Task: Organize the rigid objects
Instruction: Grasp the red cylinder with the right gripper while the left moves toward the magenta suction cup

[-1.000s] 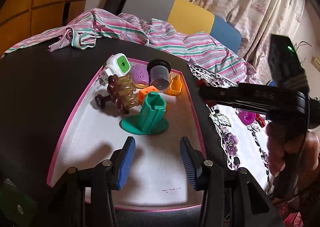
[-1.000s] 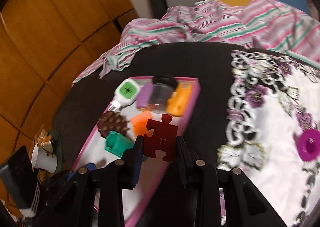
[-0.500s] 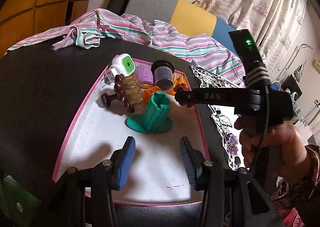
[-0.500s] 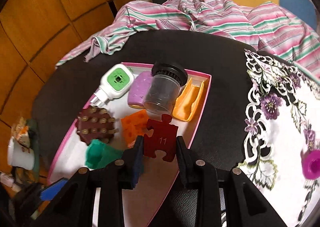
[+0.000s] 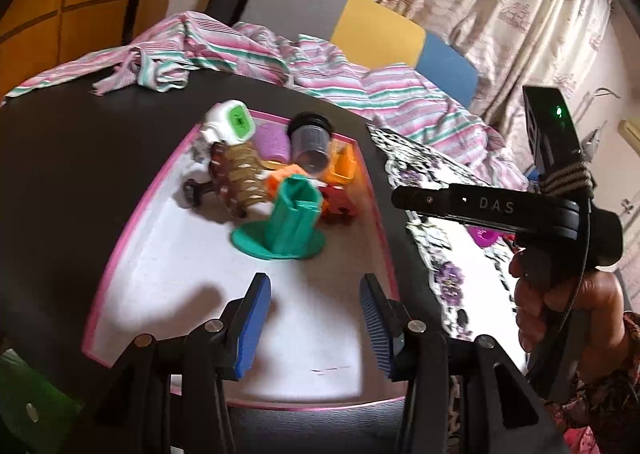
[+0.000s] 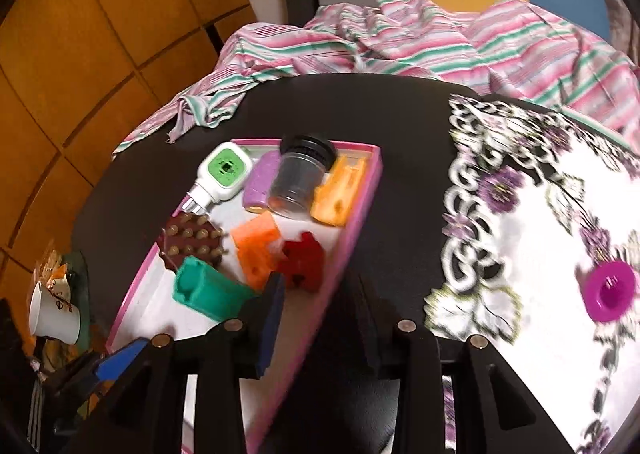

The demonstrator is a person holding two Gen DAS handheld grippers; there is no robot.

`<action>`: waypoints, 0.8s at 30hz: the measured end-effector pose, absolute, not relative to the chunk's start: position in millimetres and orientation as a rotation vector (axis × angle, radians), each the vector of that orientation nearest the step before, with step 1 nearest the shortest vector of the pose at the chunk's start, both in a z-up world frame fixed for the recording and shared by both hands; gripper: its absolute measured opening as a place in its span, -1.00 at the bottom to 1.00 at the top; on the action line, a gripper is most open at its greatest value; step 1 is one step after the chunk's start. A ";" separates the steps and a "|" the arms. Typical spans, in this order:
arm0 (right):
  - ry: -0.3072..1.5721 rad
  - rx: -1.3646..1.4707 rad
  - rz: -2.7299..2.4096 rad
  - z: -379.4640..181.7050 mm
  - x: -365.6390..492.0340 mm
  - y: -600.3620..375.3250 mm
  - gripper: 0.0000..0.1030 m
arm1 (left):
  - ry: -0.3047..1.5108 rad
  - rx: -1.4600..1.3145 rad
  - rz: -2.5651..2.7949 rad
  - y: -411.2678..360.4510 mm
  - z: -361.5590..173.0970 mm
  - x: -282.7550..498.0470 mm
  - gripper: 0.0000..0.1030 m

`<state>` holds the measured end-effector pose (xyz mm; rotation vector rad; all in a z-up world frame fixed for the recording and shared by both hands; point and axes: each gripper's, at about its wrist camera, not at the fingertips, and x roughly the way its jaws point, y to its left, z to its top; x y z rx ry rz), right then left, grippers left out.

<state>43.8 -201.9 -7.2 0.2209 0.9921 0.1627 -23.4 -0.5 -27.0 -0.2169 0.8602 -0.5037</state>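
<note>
Jaws of the right hand-held gripper (image 6: 316, 298), tilted downward, have just opened, red puzzle piece (image 6: 301, 260) released into tray (image 6: 356, 210).

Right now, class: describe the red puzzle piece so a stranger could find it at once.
Find the pink-rimmed tray on the dark table. Near its right edge, beside the orange block, lies the red puzzle piece. It is the only flat, dark red thing there, with jigsaw knobs.

Paper cup (image 6: 54, 312) print (too small)
</note>
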 end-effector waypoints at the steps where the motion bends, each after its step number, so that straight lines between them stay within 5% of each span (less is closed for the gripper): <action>1: 0.995 0.233 0.156 -7.5 40.2 -207.3 -0.22 | 0.862 -0.223 -0.524 -2.9 -26.8 -24.5 -0.10; 24: 0.974 0.322 -0.098 -9.0 -17.3 -344.4 -0.21 | 0.877 -0.103 -0.705 -78.5 -10.2 -49.1 -0.09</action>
